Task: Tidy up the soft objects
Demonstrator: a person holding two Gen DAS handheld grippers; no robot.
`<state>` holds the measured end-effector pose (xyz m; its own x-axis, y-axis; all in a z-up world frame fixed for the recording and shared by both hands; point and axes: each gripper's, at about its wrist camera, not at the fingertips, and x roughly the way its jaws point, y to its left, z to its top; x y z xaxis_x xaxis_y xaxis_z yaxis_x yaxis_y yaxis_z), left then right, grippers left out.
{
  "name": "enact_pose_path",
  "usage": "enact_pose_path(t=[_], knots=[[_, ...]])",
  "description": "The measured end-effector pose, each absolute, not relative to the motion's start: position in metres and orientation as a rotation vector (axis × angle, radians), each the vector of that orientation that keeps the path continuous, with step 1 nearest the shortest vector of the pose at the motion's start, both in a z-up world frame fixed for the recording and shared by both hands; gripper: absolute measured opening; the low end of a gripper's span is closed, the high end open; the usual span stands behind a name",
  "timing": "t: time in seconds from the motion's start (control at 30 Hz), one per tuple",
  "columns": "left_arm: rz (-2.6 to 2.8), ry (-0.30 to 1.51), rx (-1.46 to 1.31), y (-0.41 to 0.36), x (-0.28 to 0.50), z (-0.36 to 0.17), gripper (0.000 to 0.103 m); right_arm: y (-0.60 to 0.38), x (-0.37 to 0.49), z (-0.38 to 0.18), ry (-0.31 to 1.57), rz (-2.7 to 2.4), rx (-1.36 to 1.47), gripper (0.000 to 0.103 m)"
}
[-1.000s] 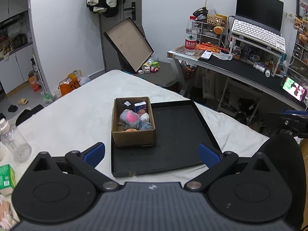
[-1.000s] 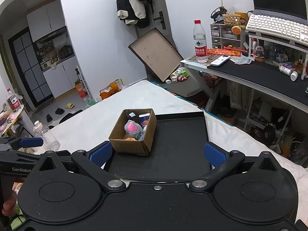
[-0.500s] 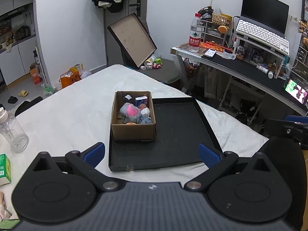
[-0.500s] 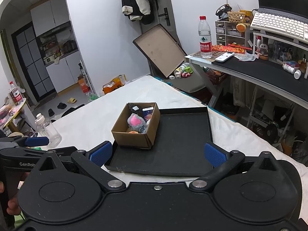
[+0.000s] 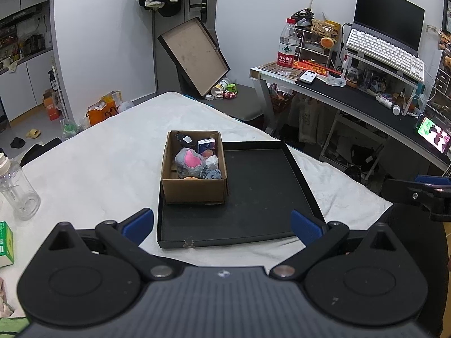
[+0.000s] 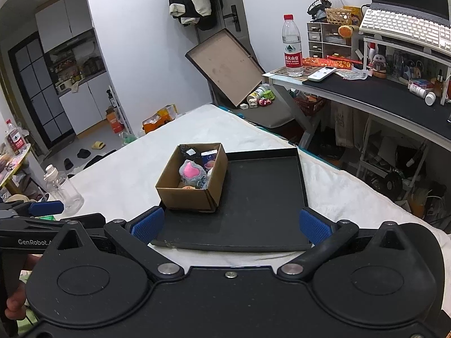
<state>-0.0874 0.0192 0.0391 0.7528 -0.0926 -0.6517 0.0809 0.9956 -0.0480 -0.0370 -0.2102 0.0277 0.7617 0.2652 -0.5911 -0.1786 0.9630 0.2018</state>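
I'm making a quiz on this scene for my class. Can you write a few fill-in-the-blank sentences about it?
1. The cardboard box sits in the black ____.
2. The grey plush toy in the box has a ____ patch.
3. Both the left claw and the right claw are ____.
4. The tray lies on a ____ cloth.

Missing words: tray; pink; open; white

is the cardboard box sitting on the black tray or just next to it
Touching. In the left wrist view the brown cardboard box rests on the floor of the shallow black tray, in its far-left corner, inside the rim.
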Motion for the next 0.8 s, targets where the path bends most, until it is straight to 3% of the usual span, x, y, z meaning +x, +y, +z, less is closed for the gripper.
enact_pose_path(t=[0.8], knots=[[-0.094, 0.717, -0.029, 0.0227, -0.089, 0.0355, 0.102, -0.2068, -0.0358, 0.0274, 0.676, 0.244, 0.13, 0.103]])
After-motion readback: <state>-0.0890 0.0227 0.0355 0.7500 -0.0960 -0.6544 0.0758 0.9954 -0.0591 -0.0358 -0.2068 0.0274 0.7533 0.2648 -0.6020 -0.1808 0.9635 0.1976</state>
